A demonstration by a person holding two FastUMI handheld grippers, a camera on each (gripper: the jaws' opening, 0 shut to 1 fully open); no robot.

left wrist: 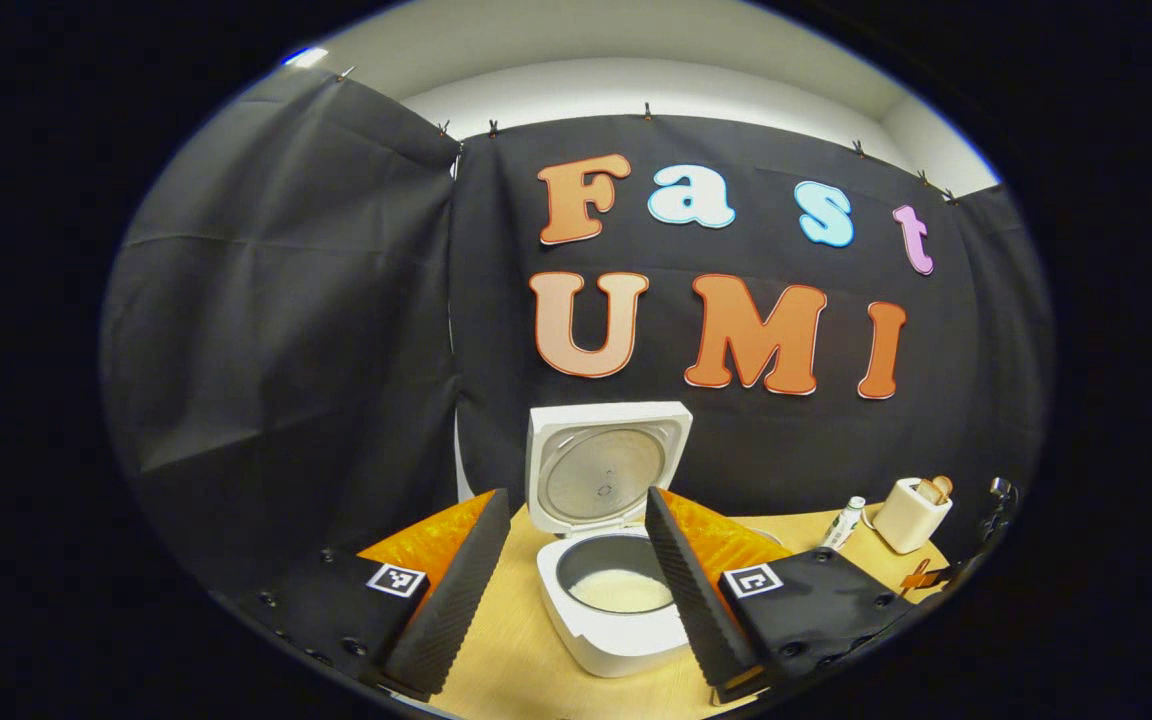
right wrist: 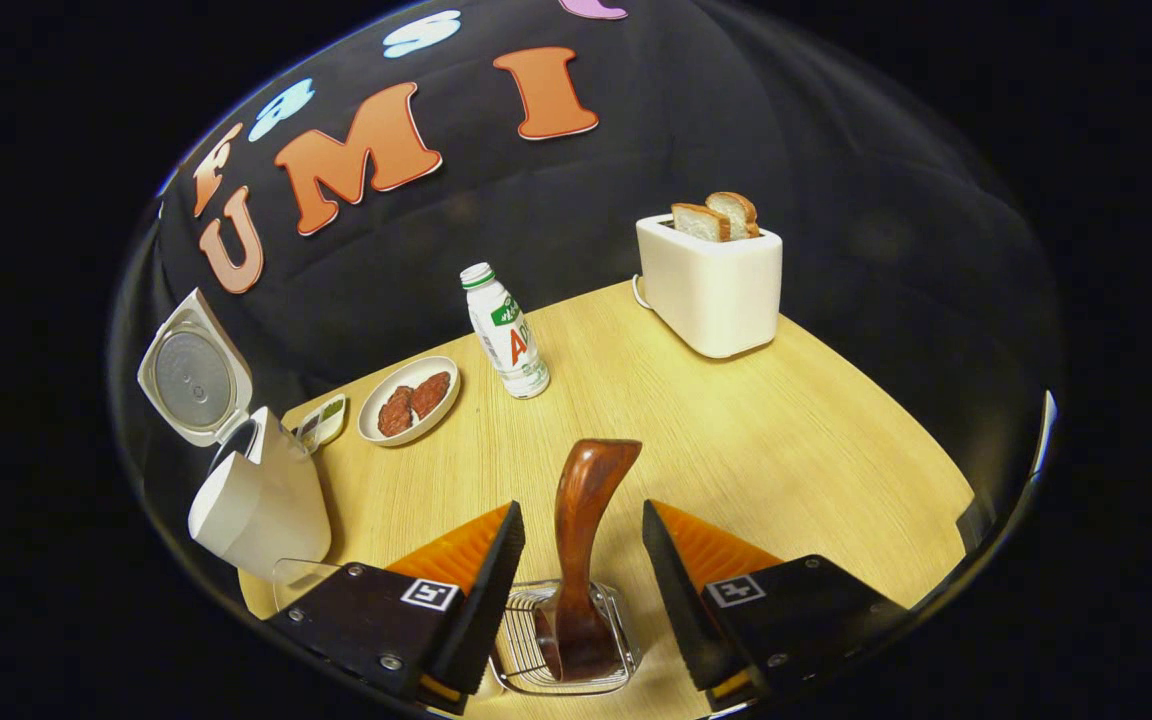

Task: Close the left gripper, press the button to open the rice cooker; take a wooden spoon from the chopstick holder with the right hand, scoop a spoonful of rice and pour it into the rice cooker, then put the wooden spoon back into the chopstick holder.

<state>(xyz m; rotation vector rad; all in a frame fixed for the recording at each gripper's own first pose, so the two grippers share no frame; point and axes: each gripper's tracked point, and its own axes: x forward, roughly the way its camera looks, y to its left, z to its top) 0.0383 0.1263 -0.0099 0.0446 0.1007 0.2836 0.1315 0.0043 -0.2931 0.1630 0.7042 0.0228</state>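
Rice cooker (left wrist: 611, 560) lid up, rice inside, 12 o'clock of spread left gripper (left wrist: 576, 590). Right gripper (right wrist: 581, 570) spread, flanking wooden spoon (right wrist: 581, 530) standing in chopstick holder (right wrist: 526, 650), untouched.

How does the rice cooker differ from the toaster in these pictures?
The rice cooker stands open, lid raised; the toaster has no lid, only top slots. The rice cooker holds white rice in a dark pot; the toaster holds two bread slices sticking up. The rice cooker looks rounder, the toaster boxier. Both are white and stand on the wooden table.
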